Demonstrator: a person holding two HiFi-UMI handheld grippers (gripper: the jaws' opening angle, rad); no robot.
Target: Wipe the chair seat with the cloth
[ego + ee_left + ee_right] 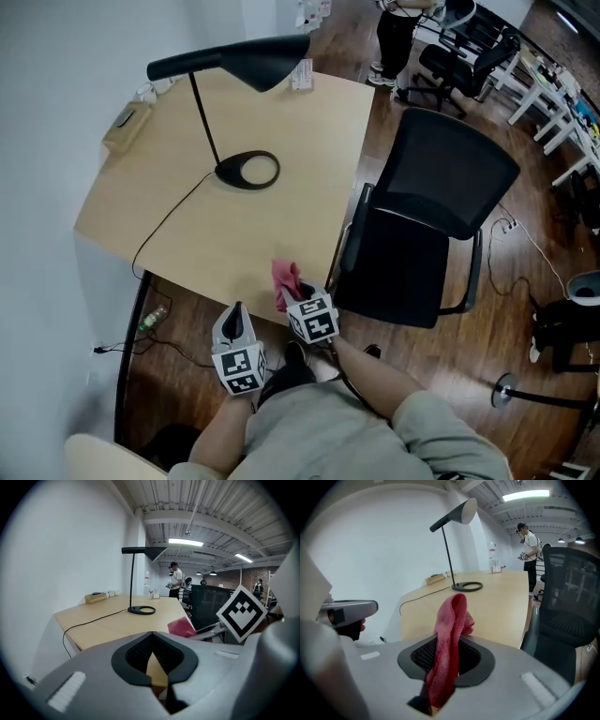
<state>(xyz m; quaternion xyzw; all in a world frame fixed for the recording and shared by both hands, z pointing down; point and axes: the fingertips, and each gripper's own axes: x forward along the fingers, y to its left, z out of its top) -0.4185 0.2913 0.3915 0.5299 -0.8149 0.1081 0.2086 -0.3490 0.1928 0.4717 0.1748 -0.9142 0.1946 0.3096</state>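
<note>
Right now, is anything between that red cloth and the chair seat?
Only the chair's own armrest, on the desk side of the seat; the cloth, clamped in the right tool, would likely go over it.

the counter is standing against the wall at the left. the lamp is standing on the counter's middle, its cord running toward the near left edge. a box is lying at the far left corner. the chair is standing just right of the counter. the cloth is sitting between the jaws of the right claw, over the counter's near edge. the left claw is hovering left of it, before the counter. a bottle is lying on the floor below.
</note>
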